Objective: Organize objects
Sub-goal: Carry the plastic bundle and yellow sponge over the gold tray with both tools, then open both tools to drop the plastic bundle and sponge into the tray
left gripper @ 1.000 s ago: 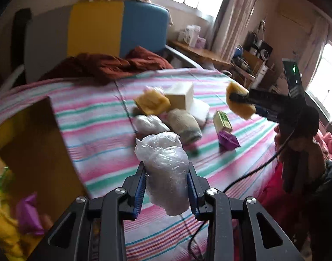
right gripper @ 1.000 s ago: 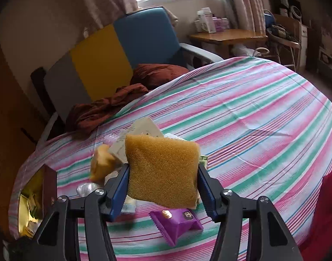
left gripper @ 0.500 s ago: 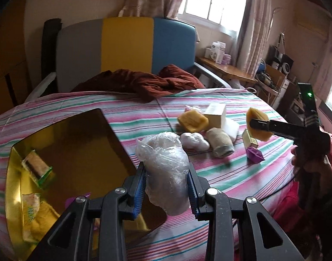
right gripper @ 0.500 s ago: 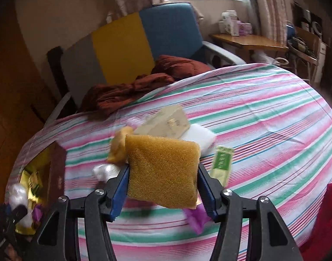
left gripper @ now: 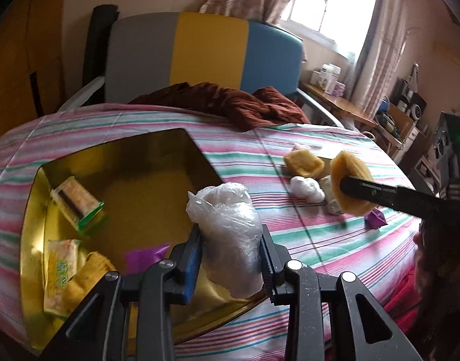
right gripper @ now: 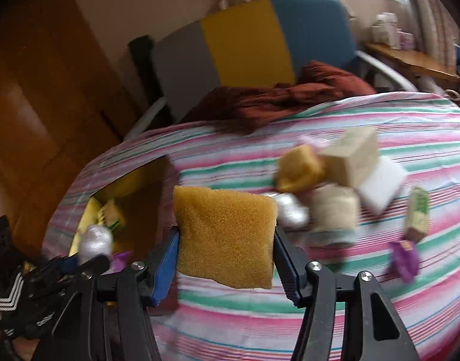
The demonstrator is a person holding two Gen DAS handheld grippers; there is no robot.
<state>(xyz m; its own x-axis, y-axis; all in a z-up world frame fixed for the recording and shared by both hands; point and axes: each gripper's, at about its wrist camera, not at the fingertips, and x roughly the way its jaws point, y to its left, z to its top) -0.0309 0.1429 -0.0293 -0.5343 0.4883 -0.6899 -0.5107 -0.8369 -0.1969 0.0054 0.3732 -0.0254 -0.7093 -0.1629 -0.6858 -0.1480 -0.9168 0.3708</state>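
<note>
Both hands have swung left toward the gold rectangular tin on the striped bed. The left gripper, clamped on a crumpled clear plastic bag, hangs over it; the right gripper pinches a yellow sponge. A few packets are inside; several items remain at far right.

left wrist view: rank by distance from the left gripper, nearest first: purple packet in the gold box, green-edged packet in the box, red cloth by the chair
1. Purple packet: in the gold box, just left of the left gripper.
2. Green-edged packet: farther back, at the box's left wall.
3. Red cloth: beyond the box, at the table's far edge.
</note>
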